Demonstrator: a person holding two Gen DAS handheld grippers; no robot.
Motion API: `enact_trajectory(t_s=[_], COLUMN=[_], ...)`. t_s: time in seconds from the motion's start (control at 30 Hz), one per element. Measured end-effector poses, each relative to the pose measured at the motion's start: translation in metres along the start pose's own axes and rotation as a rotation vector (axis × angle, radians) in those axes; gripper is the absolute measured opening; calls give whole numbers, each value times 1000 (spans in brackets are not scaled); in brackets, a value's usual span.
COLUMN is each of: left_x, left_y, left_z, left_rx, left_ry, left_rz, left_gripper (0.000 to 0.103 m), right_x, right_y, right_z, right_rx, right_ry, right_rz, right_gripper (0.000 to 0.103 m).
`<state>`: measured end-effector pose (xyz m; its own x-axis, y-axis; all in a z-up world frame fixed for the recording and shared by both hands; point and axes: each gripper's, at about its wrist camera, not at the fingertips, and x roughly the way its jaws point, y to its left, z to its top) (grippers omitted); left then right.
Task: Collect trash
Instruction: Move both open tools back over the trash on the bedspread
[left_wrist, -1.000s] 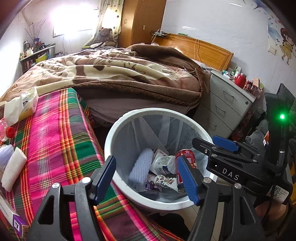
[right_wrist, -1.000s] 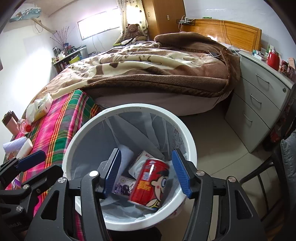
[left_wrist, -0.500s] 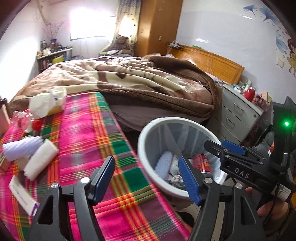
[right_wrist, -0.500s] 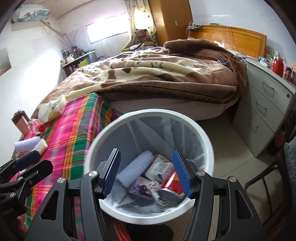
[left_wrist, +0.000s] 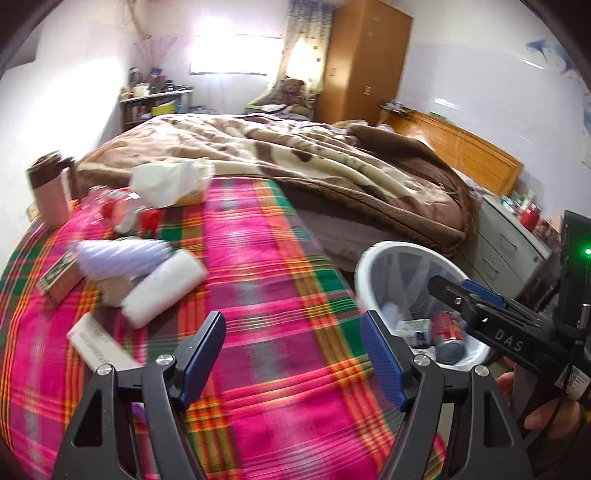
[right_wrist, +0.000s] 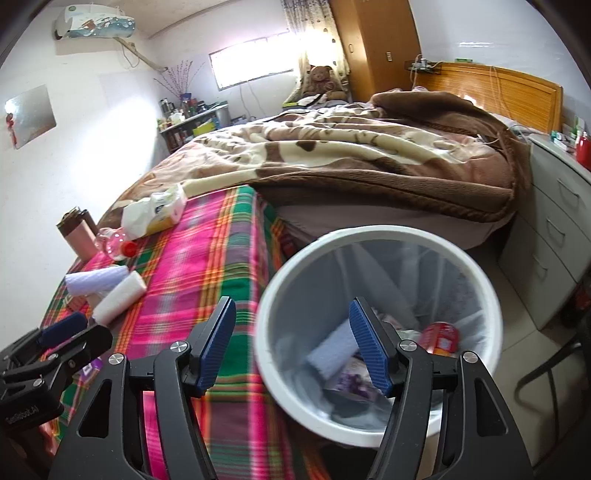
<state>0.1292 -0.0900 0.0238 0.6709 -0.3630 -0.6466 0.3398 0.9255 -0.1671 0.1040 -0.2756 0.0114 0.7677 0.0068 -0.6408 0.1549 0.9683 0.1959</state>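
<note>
A white trash bin (right_wrist: 380, 236) with a clear liner stands on the floor beside the plaid-covered table; it also shows in the left wrist view (left_wrist: 373, 254). Inside lie a red can (right_wrist: 441, 338), a lavender roll (right_wrist: 332, 350) and small packets. On the plaid cloth (left_wrist: 266, 295) lie a white roll (left_wrist: 164, 288), a lavender roll (left_wrist: 122, 253), a white box (left_wrist: 99, 345) and a crumpled plastic bottle (left_wrist: 118, 210). My left gripper (left_wrist: 293, 354) is open and empty above the cloth. My right gripper (right_wrist: 291, 343) is open and empty over the bin's left rim.
A pink tumbler (left_wrist: 50, 188) and a tissue pack (left_wrist: 173, 182) stand at the table's far end. A bed with a brown blanket (right_wrist: 351, 155) lies behind. A grey drawer unit (right_wrist: 554, 229) stands right of the bin.
The red can dropped from the right gripper into the bin. Both grippers have swung left, away from the bin toward the plaid table, and stay open.
</note>
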Motion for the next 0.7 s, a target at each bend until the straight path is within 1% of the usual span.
enact_trajectory(t_s=[0.13, 0.3, 0.43, 0.5, 0.57, 0.63, 0.7], left_x=[-4, -4, 0, 4, 11, 16, 20], left_y=[25, 56, 75, 82, 88, 86, 86], left_z=[-7, -18, -30, -37, -43, -46, -47], left_rx=[-37, -84, -116, -132, -146, -124, -116], left_ry=[1, 13, 26, 39, 74, 83, 89], left_rz=[49, 140, 204, 223, 248, 280, 283], left_gripper=[79, 82, 82, 82, 82, 82, 82], right_x=[7, 16, 24, 26, 28, 30, 33], right_y=[18, 36, 52, 59, 65, 70, 75], right_z=[-2, -4, -6, -6, -6, -6, -6], right_rx=[-21, -41, -65, -76, -80, -86, -93], right_ry=[2, 22, 41, 44, 49, 55, 62], right_rz=[30, 60, 82, 93, 102, 109, 114], right_gripper=[69, 71, 71, 71, 71, 71, 71])
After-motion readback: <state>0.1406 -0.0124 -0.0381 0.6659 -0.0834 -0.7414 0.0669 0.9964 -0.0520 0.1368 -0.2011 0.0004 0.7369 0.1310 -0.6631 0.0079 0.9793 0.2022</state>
